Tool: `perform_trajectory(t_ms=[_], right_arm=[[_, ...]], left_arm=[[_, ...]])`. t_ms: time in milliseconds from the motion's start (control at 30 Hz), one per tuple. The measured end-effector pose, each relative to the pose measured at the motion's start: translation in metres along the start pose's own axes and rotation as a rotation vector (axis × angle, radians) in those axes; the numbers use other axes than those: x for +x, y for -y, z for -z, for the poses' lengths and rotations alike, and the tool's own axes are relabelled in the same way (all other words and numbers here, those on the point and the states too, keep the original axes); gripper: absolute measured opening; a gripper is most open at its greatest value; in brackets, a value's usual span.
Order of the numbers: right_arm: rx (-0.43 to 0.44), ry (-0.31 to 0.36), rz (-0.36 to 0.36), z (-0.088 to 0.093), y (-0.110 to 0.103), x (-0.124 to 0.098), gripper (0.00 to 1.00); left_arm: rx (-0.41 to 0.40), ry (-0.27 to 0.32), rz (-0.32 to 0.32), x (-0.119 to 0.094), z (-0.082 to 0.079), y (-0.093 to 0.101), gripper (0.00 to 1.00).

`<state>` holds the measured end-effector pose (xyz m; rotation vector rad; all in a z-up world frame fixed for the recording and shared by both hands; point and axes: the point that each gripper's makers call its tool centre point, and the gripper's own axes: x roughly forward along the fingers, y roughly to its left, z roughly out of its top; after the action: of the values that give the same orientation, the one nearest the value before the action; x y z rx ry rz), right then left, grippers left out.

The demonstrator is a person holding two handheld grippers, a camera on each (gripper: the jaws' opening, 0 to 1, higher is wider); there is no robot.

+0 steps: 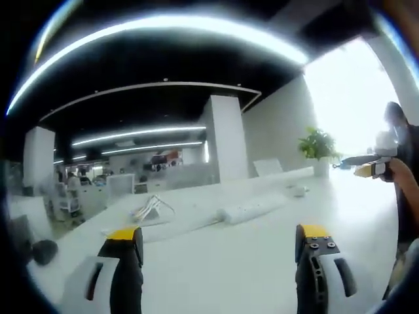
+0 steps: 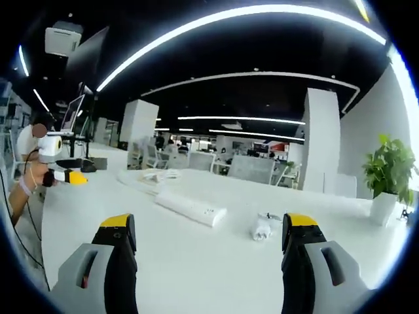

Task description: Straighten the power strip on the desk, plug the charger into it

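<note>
White on white: the power strip [image 2: 191,208] lies on the surface [image 2: 216,268] ahead of my right gripper [image 2: 209,248], angled across my view, and the charger [image 2: 262,229] sits just beside its near end, apart from it. Nothing looks plugged in, so I judge the task hardly begun: straightening and plugging both remain. My left gripper [image 1: 219,252] sees the strip [image 1: 252,209] too, with its cable [image 1: 154,210] bunched farther off. Both sets of jaws stand wide apart, holding nothing.
</note>
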<state>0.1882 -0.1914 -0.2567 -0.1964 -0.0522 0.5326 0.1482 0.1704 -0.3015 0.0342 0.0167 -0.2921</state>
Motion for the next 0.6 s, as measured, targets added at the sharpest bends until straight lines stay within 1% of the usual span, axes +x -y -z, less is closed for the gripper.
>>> perform_trajectory(t_ms=[133,300,400,600], right_arm=[[-0.015,-0.002,-0.003,-0.003,0.011,0.010,0.92],[-0.001,-0.001,-0.002,-0.003,0.024,0.024,0.93],[-0.001,-0.004,0.015,-0.001,0.036,0.033,0.97],[-0.007,-0.009,0.018,0.001,0.050,0.045,0.98]], left_arm=[[0.001,0.002,0.001,0.000,-0.001,0.001,0.99],[0.002,0.003,0.001,0.000,-0.001,0.001,0.99],[0.002,0.002,0.001,0.000,-0.001,0.001,0.99],[-0.003,-0.001,-0.001,-0.001,0.000,-0.002,0.99]])
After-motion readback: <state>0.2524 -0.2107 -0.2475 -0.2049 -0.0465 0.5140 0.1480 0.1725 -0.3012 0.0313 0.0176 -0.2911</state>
